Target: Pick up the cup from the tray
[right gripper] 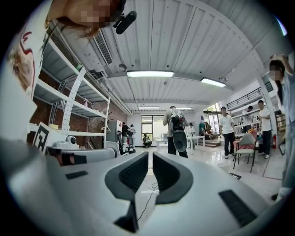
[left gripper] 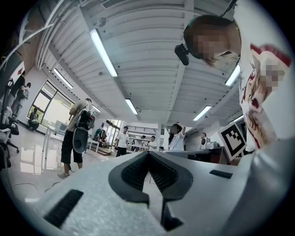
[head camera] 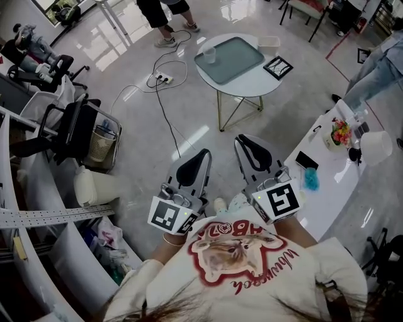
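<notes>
A clear cup (head camera: pixel 210 55) stands upright at the left end of a teal tray (head camera: pixel 234 61) on a small round white table (head camera: pixel 252 83), far ahead in the head view. Both grippers are held close to the person's chest, well short of the table. My left gripper (head camera: pixel 203 153) points up toward the table with its jaws together and nothing between them; in its own view (left gripper: pixel 148 155) the tips meet. My right gripper (head camera: pixel 242 139) is beside it, also shut and empty, with only a thin slit between the pads (right gripper: pixel 150 156). Neither gripper view shows the cup or tray.
A white tub (head camera: pixel 269 43) and a black-framed card (head camera: pixel 278 66) share the table. A power strip (head camera: pixel 162 78) with a cable lies on the floor left of it. Office chairs (head camera: pixel 75 129) stand at left, a white counter (head camera: pixel 327 182) at right. People (head camera: pixel 165 19) stand beyond.
</notes>
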Demonstrator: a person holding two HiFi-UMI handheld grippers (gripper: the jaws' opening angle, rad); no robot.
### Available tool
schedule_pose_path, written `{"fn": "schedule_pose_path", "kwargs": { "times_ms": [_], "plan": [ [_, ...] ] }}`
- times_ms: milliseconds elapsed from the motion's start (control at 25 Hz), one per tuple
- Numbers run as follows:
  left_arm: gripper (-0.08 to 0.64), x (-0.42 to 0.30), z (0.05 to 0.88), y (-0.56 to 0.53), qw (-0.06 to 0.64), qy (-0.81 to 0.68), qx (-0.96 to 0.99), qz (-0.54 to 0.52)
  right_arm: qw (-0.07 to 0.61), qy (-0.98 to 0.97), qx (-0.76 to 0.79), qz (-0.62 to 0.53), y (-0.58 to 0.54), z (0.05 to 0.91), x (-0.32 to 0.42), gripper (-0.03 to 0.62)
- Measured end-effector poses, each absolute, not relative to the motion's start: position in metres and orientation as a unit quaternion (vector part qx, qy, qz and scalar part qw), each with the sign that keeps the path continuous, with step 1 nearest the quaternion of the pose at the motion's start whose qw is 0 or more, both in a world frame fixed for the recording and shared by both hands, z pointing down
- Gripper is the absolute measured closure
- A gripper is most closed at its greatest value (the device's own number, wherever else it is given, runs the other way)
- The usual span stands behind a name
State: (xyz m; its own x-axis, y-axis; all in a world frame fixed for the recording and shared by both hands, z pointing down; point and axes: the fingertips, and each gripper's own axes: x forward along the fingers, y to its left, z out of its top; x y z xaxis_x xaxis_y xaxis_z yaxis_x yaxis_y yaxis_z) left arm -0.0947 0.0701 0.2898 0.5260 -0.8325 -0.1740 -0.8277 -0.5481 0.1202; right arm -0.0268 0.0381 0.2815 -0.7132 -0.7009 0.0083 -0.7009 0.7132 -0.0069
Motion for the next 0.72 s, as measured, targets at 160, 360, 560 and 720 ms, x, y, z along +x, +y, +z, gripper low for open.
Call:
{"fn": "schedule_pose_path", "kwargs": {
  "times_ms": [160,360,560,720],
  "plan": [
    [0.546,-0.1,0.293,0.057,0.016,-0.472,0.875,-0.108,0.004,-0.924,0.383,0.006,0.026,0.282,-0.031,0.546],
    [0.546,-0.105,0.292,0.04,0.018,-0.467,0.877,-0.108,0.009,-0.919,0.394,0.01,0.007,0.283,-0.034,0.546],
    [0.546,-0.114,0.293,0.011,0.018,-0.472,0.875,-0.105,0.003,-0.925,0.38,0.007,-0.021,0.283,-0.048,0.546],
    [0.546,-0.123,0.294,-0.024,0.016,-0.479,0.871,-0.104,0.01,-0.922,0.388,0.013,-0.056,0.287,-0.049,0.546]
  ]
}}
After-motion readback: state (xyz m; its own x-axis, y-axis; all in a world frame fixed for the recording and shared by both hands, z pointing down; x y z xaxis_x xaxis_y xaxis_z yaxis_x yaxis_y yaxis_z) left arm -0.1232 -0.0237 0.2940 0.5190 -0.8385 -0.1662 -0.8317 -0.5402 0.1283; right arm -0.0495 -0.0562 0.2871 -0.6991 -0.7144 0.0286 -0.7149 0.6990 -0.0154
